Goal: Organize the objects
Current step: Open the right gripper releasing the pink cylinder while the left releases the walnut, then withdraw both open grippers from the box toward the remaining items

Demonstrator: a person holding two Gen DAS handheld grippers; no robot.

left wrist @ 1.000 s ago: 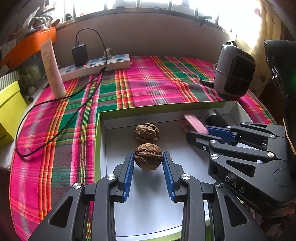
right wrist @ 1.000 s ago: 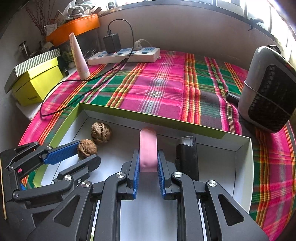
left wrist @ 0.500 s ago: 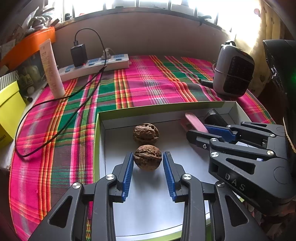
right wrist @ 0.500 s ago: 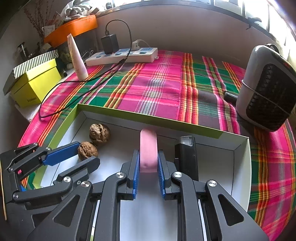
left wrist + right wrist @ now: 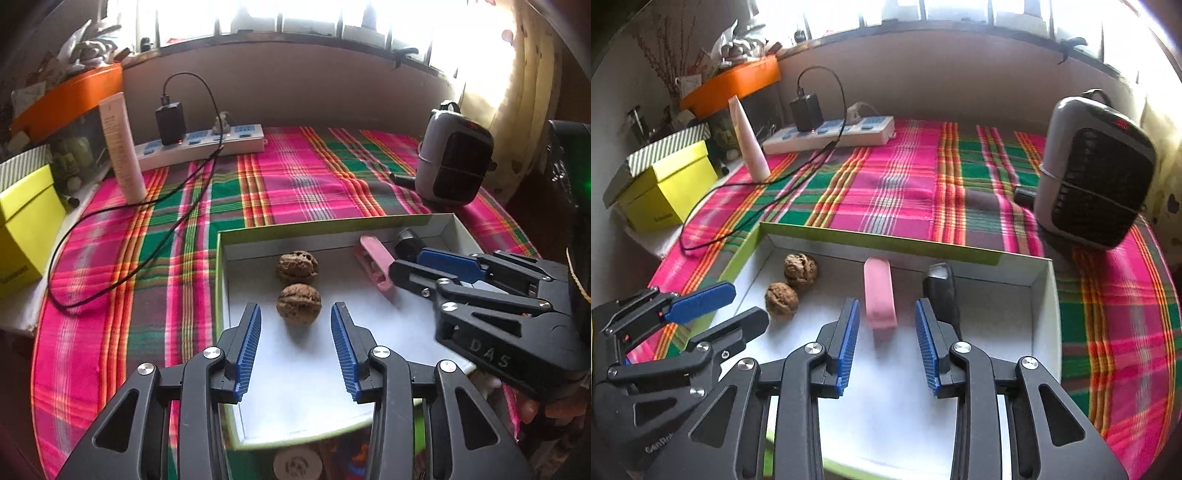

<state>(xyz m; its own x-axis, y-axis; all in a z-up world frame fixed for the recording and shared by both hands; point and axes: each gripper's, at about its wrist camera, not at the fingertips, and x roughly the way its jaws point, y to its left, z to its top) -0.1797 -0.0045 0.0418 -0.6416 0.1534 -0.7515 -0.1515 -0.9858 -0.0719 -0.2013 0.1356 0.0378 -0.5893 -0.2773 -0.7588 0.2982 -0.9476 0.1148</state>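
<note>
Four items sit in the shallow white tray [image 5: 1043, 291] with the green rim: two walnuts, a pink eraser-like block and a black lighter-shaped item.

Left gripper [image 5: 295, 332]: jaws spread, holding nothing. Near walnut [image 5: 298, 303] lies on the tray floor just ahead of the tips, clear of both pads. Far walnut [image 5: 297, 266] is just behind it, close to touching; can't tell if they do.

Right gripper [image 5: 886, 336]: jaws spread, empty. Pink block [image 5: 880, 291] lies flat on the tray floor, its near end between the tips, no pad contact. Black item [image 5: 942, 291] is just beside the right finger, partly hidden behind it.

Handling, my read:
- Walnuts: light, rigid, rough shell, so decent friction. Round, so they will roll if nudged. Take across the widest part, pads centred, seam vertical.
- Pink block: light, probably slightly soft and grippy. Take across the narrow width on the long flat sides, near mid-length so it doesn't pivot.
- Black item: likely smooth hard plastic, slip risk. Grip the flat faces.

Tray itself sits on the plaid tablecloth [image 5: 905, 184].
</note>
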